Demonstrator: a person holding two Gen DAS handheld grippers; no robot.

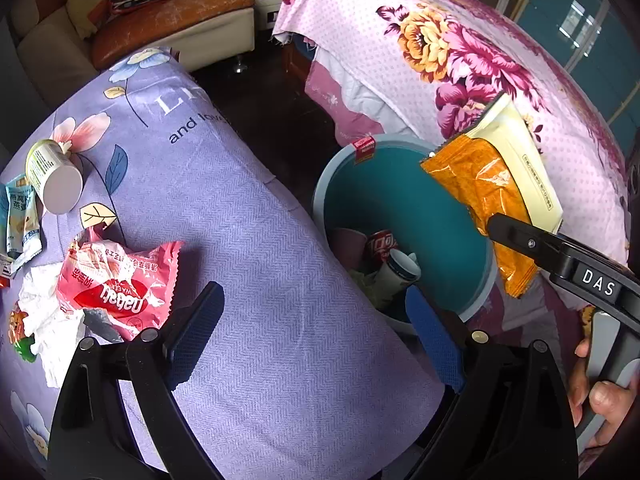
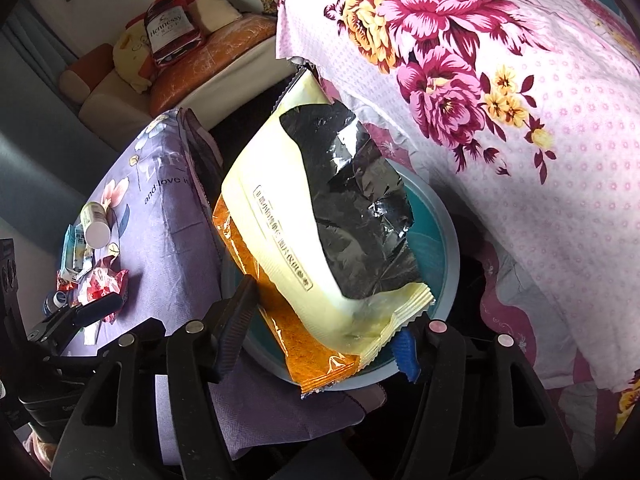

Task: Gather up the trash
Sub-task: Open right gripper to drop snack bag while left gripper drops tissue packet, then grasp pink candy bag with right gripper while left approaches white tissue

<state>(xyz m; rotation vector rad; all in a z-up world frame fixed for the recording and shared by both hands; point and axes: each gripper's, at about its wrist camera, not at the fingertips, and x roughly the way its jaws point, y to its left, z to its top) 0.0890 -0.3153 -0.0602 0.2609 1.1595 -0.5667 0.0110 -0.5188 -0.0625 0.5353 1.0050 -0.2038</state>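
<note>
A teal bin (image 1: 420,208) stands on the floor between the two cloth-covered tables, with cups and a red can inside. My right gripper (image 2: 324,332) holds an orange and cream snack bag (image 2: 320,232) above the bin (image 2: 436,248); the bag also shows in the left wrist view (image 1: 492,184). My left gripper (image 1: 316,336) is open and empty over the purple tablecloth (image 1: 256,240). A pink wafer wrapper (image 1: 116,284) lies just left of its left finger, with crumpled white tissue (image 1: 48,320), a white bottle (image 1: 54,176) on its side and a blue sachet (image 1: 20,216).
A pink floral cloth (image 1: 460,52) covers the table right of the bin. A sofa (image 1: 168,12) with cushions stands at the back. Dark floor lies between the tables.
</note>
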